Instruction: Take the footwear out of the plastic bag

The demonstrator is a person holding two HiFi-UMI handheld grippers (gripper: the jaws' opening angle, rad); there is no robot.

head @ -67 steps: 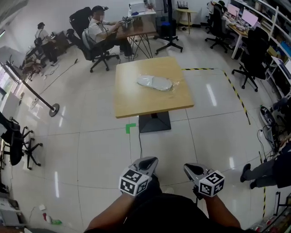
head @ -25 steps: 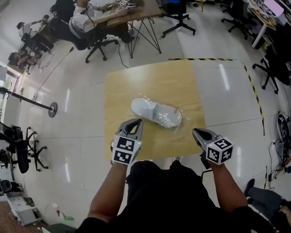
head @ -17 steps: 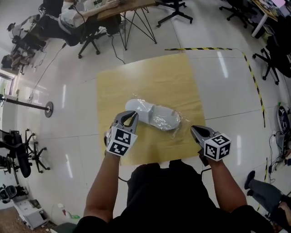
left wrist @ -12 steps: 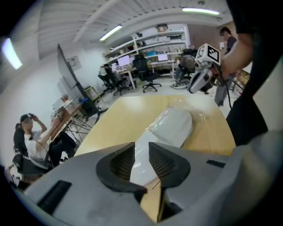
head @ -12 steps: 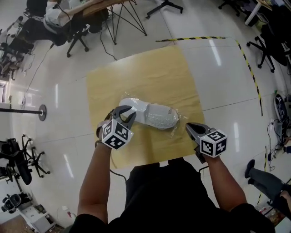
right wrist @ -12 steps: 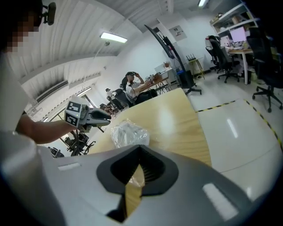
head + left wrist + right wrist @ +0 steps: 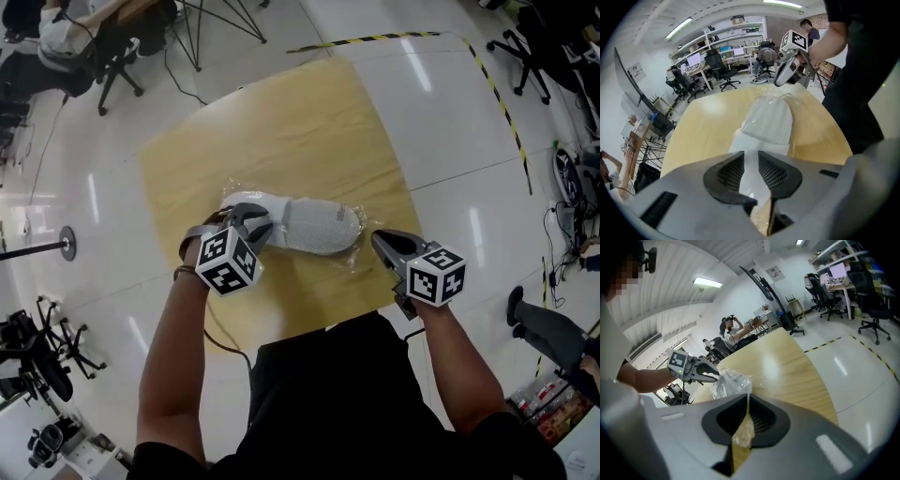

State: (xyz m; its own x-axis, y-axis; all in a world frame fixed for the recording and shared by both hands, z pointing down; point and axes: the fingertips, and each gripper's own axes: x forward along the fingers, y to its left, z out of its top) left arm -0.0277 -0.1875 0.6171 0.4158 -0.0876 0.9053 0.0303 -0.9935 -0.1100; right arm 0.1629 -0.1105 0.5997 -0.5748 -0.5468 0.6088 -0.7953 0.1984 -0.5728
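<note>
Right fingers (image 7: 389,246) together, beside bag edge (image 7: 360,254)

Head view: the camera is above the person and faces steeply down. The worktop (image 7: 281,122) is mid-frame at moderate range, with the left tool (image 7: 253,223) and right tool (image 7: 377,240) at its near side.

Left gripper view: the camera sits low over the worktop and faces along the bagged slipper (image 7: 771,122) toward the right tool. Its own opening jaws fill the foreground at close range, with the bagged slipper's near end between them.

Right gripper view: the camera sits low at the worktop's edge and faces the opposite way, toward the left tool. Its own jaws are nearly together.

All three views share the worktop and the bagged slipper. Each gripper view records the other tool.
</note>
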